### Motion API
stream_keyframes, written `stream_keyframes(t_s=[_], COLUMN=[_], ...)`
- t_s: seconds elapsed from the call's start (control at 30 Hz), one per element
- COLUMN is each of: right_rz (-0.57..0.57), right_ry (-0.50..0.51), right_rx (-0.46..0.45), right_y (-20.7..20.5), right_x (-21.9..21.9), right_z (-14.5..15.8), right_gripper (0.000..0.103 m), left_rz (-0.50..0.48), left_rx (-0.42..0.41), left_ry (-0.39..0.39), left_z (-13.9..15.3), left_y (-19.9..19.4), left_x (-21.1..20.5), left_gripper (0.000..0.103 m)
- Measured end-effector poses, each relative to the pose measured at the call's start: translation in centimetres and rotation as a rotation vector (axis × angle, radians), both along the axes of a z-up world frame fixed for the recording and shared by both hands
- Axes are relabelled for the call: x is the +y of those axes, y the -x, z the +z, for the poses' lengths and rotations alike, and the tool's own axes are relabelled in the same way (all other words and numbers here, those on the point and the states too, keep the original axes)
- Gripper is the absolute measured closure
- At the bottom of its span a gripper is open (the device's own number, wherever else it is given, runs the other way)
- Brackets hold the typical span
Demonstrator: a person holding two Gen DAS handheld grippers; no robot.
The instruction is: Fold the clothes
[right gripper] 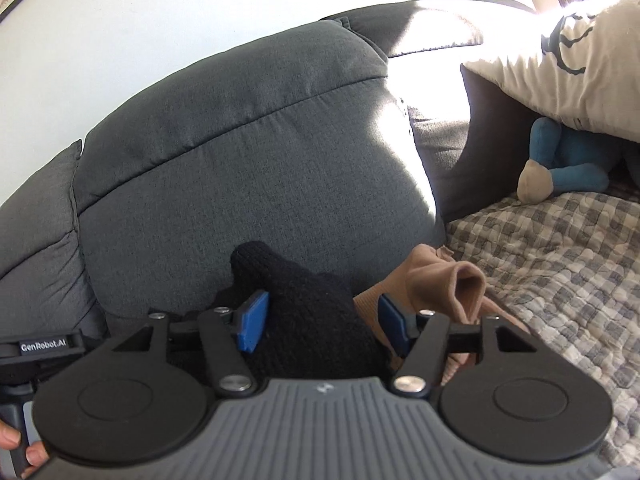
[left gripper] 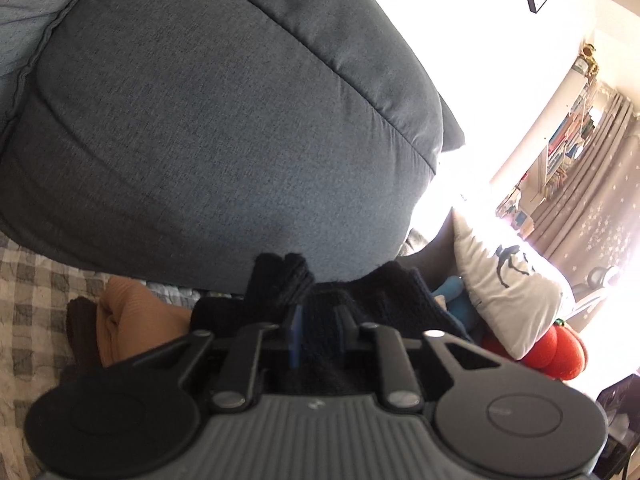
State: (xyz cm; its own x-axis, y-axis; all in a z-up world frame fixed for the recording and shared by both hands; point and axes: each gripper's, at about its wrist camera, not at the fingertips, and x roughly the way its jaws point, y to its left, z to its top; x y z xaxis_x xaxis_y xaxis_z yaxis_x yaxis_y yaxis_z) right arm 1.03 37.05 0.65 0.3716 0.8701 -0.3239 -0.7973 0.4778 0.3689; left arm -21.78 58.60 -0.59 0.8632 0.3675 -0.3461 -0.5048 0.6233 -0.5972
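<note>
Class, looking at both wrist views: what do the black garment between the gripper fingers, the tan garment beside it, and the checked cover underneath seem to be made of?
Black garment: chunky knit, probably wool or acrylic; fuzzy looped texture.
Tan garment: thin, smooth stretch jersey, finely ribbed in places; soft rolled cuff.
Checked cover: quilted woven fabric, likely cotton; matte, with puffy stitched lines.

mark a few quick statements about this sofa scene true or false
1. A black knit garment lies between the right gripper's jaws. True.
2. The tan garment hangs on the sofa backrest. False: it lies on the seat beside the black one.
3. The seat cover is checked. True.
4. A blue plush toy sits on top of the white pillow. False: it lies under the pillow.
5. The sofa cushions are red. False: grey.
</note>
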Motion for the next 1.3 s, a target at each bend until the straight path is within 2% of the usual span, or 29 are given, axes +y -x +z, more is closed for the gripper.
stream_keyframes(t_s=[0.07, 0.2, 0.37, 0.53, 0.87, 1.3], right_rz=[-0.004, -0.003, -0.015, -0.031, -0.066, -0.057], right_ry=[0.003, -0.001, 0.028, 0.059, 0.009, -0.01], right_rx=[-0.005, 0.0, -0.019, -0.028, 0.01, -0.011], right_y=[0.3, 0.8, 1.7, 2.4, 2.9, 5.9], right_x=[-1.1, -3.7, -6.3, -8.8, -14.2, -19.0], right_z=[0.7, 1.6, 2.2, 2.4, 4.1, 5.9], right_gripper=[0.039, 0.037, 0.033, 0.03, 0.023, 0.016], left_rz=[-0.001, 0.015, -0.002, -0.016, -0.048, -0.083], left_rx=[0.005, 0.08, 0.1, 0.126, 0.171, 0.241], left_ry=[-0.008, -0.079, -0.091, -0.075, -0.064, -0.025], left_z=[0.8, 2.5, 3.4, 3.5, 4.2, 4.8], left_y=[0.1, -0.3, -0.3, -0.4, -0.7, 0.4], left_x=[-0.9, -3.5, -6.1, -8.2, -12.7, -17.9], left_gripper=[0.053, 0.037, 0.025, 0.022, 0.019, 0.015])
